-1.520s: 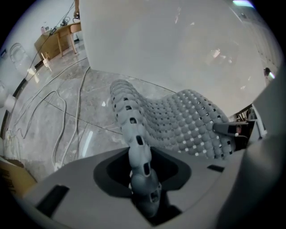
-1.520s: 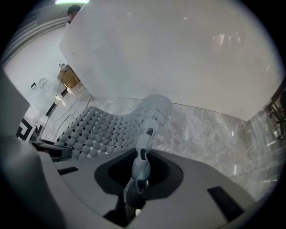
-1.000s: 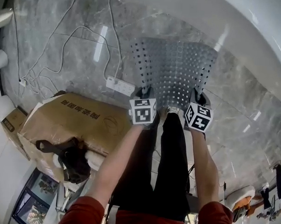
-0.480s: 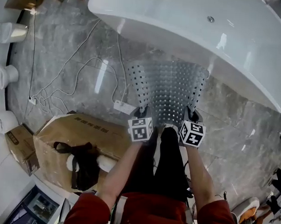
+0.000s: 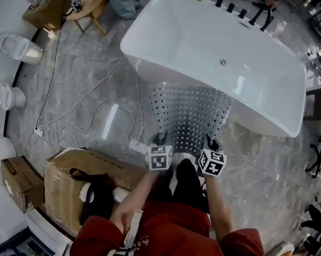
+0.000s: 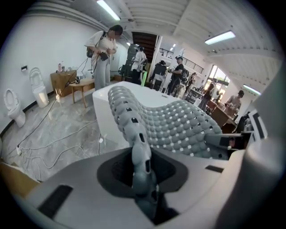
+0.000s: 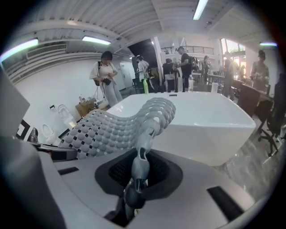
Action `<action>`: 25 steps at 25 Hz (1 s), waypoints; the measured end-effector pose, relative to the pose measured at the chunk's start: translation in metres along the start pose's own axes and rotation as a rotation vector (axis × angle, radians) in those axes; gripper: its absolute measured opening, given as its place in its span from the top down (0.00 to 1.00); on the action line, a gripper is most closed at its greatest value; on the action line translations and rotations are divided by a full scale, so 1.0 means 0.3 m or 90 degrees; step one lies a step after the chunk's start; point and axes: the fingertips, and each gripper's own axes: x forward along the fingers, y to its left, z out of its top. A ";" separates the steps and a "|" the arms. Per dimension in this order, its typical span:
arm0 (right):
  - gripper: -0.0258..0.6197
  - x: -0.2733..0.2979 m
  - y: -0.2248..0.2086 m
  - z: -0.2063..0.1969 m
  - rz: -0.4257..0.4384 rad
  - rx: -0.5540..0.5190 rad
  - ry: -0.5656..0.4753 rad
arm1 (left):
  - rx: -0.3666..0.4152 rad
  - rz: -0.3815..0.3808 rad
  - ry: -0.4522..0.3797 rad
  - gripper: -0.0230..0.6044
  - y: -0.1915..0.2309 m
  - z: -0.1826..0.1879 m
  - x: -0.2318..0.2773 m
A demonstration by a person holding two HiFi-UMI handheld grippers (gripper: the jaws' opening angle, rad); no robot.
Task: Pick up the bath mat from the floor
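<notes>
Lifting step: my left gripper [image 5: 160,139] is closing its jaws on one bath mat [image 5: 190,113] corner, right gripper [image 5: 209,144] clamped on the other. Next I'd raise both evenly.

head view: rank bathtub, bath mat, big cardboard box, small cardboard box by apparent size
1. bathtub: clearly the largest.
2-3. bath mat and big cardboard box: they look about alike. The mat is held up nearer the camera and the box is partly covered, so I haven't ranked them.
4. small cardboard box: the smallest.
</notes>
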 end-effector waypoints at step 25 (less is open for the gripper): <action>0.88 -0.589 -0.142 0.641 -0.128 0.006 -0.331 | 0.157 -0.135 -0.277 0.84 -0.361 0.696 -0.406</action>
